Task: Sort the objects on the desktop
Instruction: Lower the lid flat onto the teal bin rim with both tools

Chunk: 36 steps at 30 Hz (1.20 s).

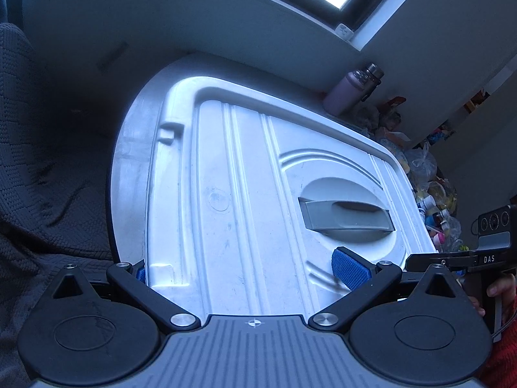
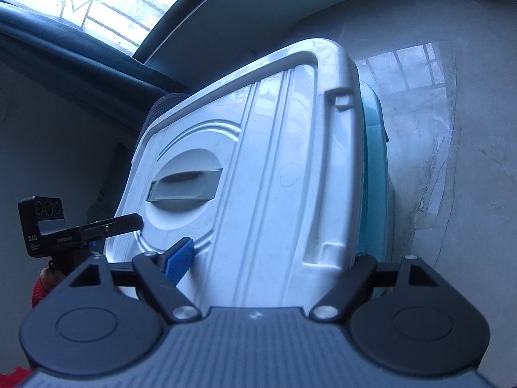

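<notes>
A white ribbed plastic lid with a grey recessed handle fills both views; it also shows in the right wrist view, on a teal box. My left gripper stands wide open astride the lid's near edge, one blue pad on top of the lid and the other hidden at its left side. My right gripper is likewise wide open astride the lid, its left blue pad on the lid top, the right finger beside the box. Whether the pads press the lid is unclear.
A dark knitted fabric lies left of the box. A lilac bottle and a heap of bags and small bottles lie far right. A pale marble floor shows to the right. The other gripper's handle is at left.
</notes>
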### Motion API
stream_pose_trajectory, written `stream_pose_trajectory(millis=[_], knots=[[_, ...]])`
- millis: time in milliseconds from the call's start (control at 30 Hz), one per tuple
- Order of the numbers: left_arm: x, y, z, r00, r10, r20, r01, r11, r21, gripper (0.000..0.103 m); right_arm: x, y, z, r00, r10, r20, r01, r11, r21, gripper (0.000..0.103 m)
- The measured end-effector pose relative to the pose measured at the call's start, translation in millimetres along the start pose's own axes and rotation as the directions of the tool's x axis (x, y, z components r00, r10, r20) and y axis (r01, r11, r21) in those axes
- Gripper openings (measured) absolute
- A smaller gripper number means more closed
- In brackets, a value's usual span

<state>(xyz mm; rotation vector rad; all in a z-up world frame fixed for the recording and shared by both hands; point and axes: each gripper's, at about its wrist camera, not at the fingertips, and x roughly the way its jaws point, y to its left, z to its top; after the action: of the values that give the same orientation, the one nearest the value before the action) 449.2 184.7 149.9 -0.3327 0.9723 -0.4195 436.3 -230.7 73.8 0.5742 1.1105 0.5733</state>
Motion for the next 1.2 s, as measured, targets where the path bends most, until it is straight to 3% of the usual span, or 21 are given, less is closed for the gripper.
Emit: stream_pose_trajectory(millis=[200,267,367,533,733,1200], knots=[[1.5,4.0,2.0,1.0,-0.01,-0.004,0.01,1.0,-0.005,0.103,-3.0,6.7,-8.4,1.0,-0.008,-0.001,0.008,1.0,0.0,0.082],[1.7,5.6,1.8,1.0,-0.017,-0.018,0.017,1.0,-0.006,0.103,-2.7,7.5,-5.7,0.999,-0.03,-0.013,0.031,1.0,0.007,0.085],[-2.5,3.5,1.2,0.999,0.047,-0.007,-0.047,0.998,0.043,0.103,-6.7,9.6,-2.0,0.991,-0.133,-0.032,0.134,0.991,0.026,0.091],[-13.6,10.6,2.5,0.999,0.054,0.009,-0.054,0.998,0.029,0.103,-23.8,19.5,-3.3,0.991,-0.134,0.027,0.134,0.991,0.008,0.103],[-15.5,8.1,3.5,0.998,0.068,0.004,-0.068,0.996,0.053,0.103,-35.3,31.9,-7.1,0.963,-0.263,0.065,0.265,0.964,-0.025,0.103],[-18.5,8.8,5.1,0.993,0.115,0.005,-0.115,0.992,0.053,0.103,-46.8,42.2,-14.2,0.931,-0.352,0.094,0.358,0.931,-0.065,0.102]])
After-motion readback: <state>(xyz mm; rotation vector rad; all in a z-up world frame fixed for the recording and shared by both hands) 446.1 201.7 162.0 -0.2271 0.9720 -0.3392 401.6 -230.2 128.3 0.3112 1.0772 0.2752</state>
